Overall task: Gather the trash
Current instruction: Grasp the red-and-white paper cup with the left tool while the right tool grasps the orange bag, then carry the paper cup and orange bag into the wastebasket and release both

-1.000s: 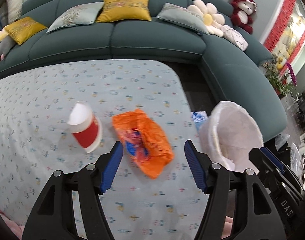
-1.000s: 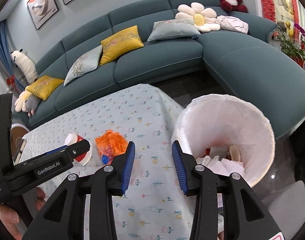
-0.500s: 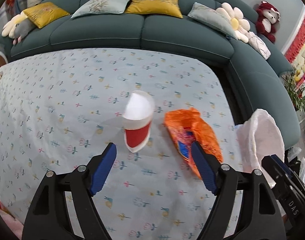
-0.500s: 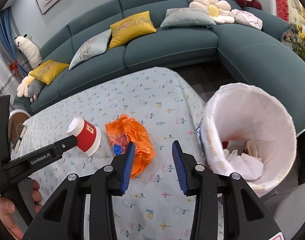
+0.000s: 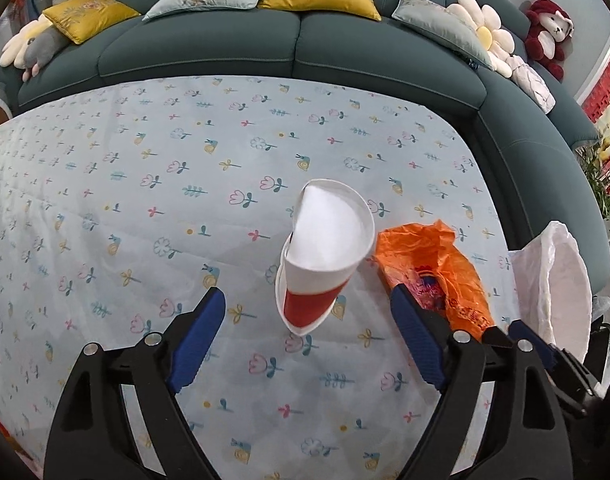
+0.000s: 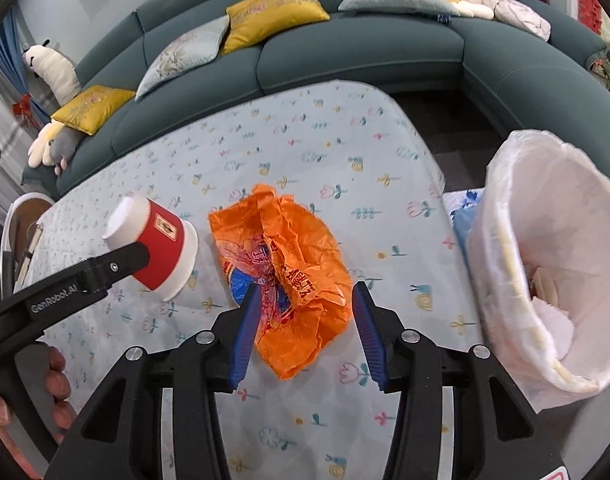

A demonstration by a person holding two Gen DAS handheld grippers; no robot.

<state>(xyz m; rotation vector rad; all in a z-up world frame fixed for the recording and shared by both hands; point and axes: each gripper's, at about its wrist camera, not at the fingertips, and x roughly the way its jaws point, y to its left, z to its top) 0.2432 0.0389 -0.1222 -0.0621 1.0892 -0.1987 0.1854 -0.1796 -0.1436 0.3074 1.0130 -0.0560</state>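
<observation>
An upside-down red and white paper cup (image 5: 323,264) stands on the flowered tablecloth (image 5: 145,200); it also shows in the right wrist view (image 6: 157,246). A crumpled orange plastic bag (image 6: 289,268) lies to its right, and shows in the left wrist view (image 5: 433,268). My left gripper (image 5: 305,340) is open, its fingers on either side of the cup, just short of it. My right gripper (image 6: 305,332) is open with its fingers straddling the bag's near end. A white-lined trash bin (image 6: 545,256) with paper inside stands off the table's right edge.
A teal corner sofa (image 5: 297,40) with yellow and grey cushions and plush toys wraps behind and to the right of the table. A blue and white packet (image 6: 463,208) lies beside the bin. A chair (image 6: 21,224) stands at the far left.
My left gripper has swung left from the orange bag to the cup and come close. My right gripper has moved left from the bin and down over the bag.
</observation>
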